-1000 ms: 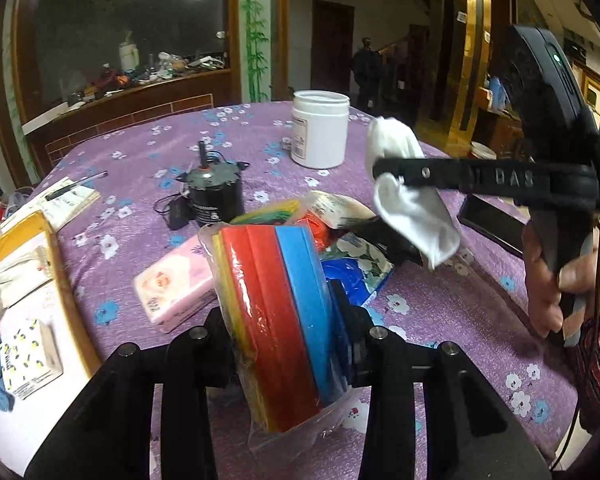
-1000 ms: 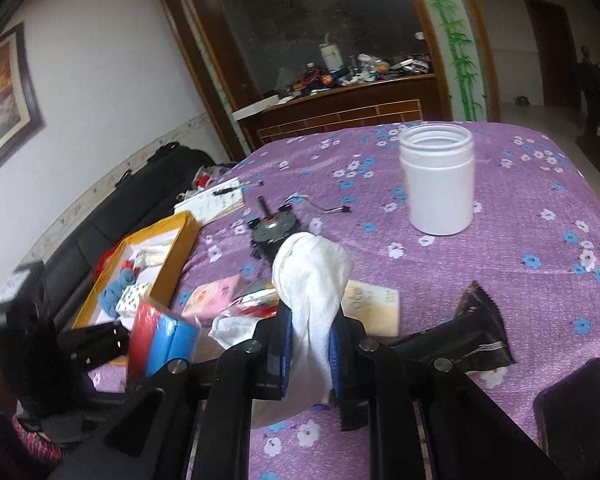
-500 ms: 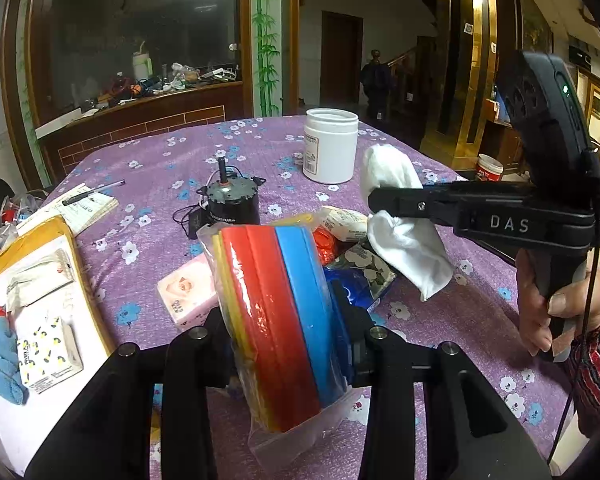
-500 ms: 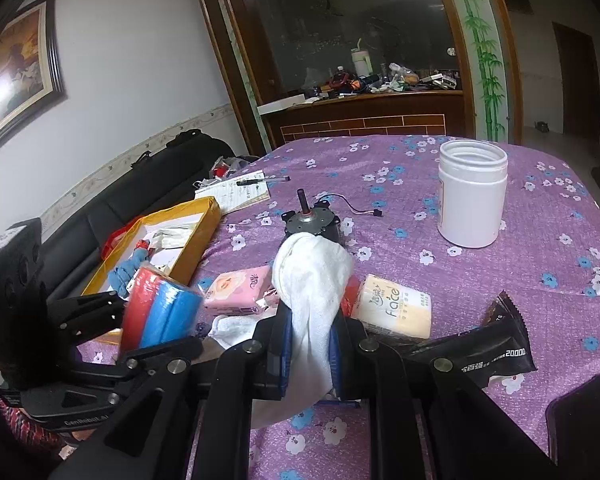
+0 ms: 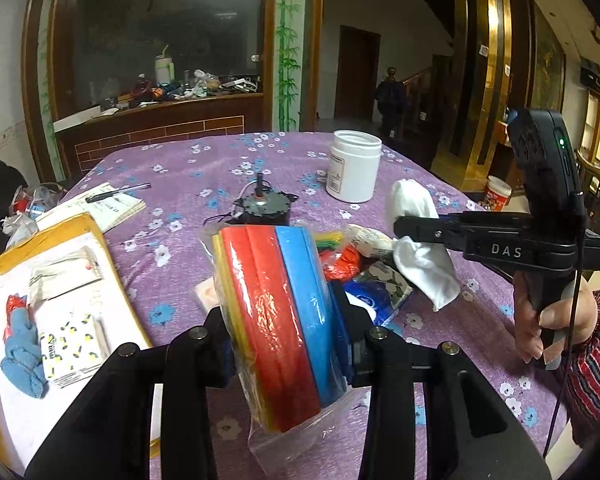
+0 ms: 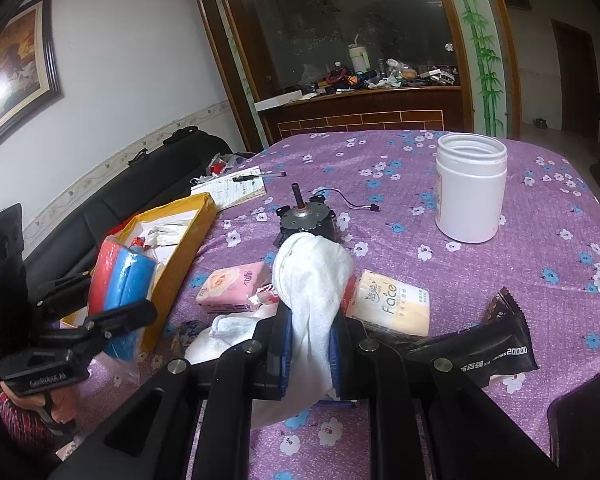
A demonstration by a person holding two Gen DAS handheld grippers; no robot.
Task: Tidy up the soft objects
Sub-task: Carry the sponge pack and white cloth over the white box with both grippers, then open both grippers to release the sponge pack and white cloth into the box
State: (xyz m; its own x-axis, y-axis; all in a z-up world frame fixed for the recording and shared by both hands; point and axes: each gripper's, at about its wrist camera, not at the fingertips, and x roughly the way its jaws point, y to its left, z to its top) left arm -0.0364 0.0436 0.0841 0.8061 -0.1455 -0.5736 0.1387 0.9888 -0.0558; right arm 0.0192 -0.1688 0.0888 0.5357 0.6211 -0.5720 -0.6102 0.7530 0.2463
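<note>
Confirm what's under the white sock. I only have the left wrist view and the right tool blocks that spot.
Observer: A cream tissue pack printed "face" lies flat beside the white sock, partly tucked behind it.
Operator: Anything to the right of that?
Observer: A dark snack wrapper with a serrated edge, lying on the purple tablecloth.
Operator: Is the right tool really clamped on the sock?
Observer: Yes, the right tool pinches the sock between its blue pads, both ends hanging free.
Operator: And my sponges?
Observer: The bagged sponge pack is in the left tool, held in front of the yellow box.
</note>
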